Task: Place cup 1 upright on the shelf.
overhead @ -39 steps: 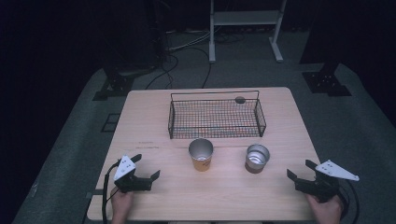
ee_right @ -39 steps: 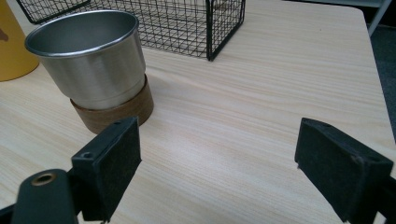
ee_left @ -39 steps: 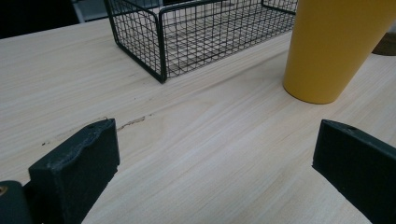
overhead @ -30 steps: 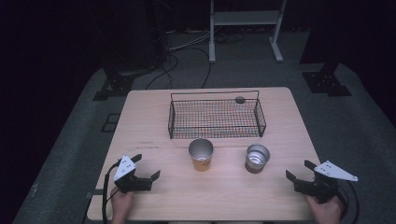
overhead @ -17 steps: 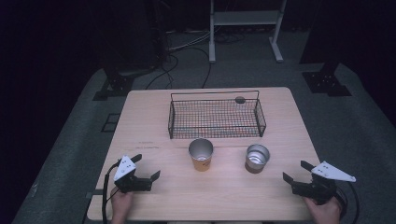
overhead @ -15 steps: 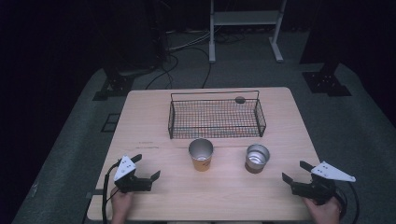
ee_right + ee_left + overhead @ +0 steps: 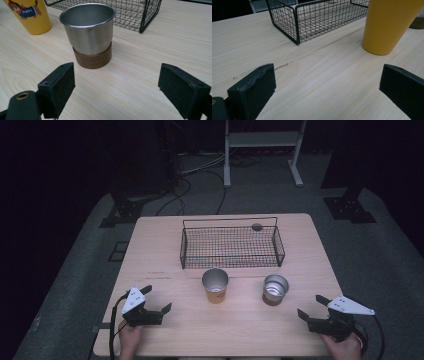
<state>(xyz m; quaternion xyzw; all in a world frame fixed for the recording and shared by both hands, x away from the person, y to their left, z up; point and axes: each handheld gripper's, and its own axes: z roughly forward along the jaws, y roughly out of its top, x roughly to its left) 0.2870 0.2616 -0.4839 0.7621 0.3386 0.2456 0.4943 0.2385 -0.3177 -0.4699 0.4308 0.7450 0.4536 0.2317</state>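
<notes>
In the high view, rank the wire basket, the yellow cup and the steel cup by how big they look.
Largest to smallest:
1. wire basket, by far the widest
2. yellow cup
3. steel cup, shorter than the yellow cup; their rims look about the same width.

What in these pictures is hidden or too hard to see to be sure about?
- Yellow cup: top cut off by the left gripper view's upper edge; its printed figure is partly cropped in the right gripper view.
- Small dark thing by the wire basket: too small in the high view.
- Steel cup: its inside bottom is hidden by its own wall.
</notes>
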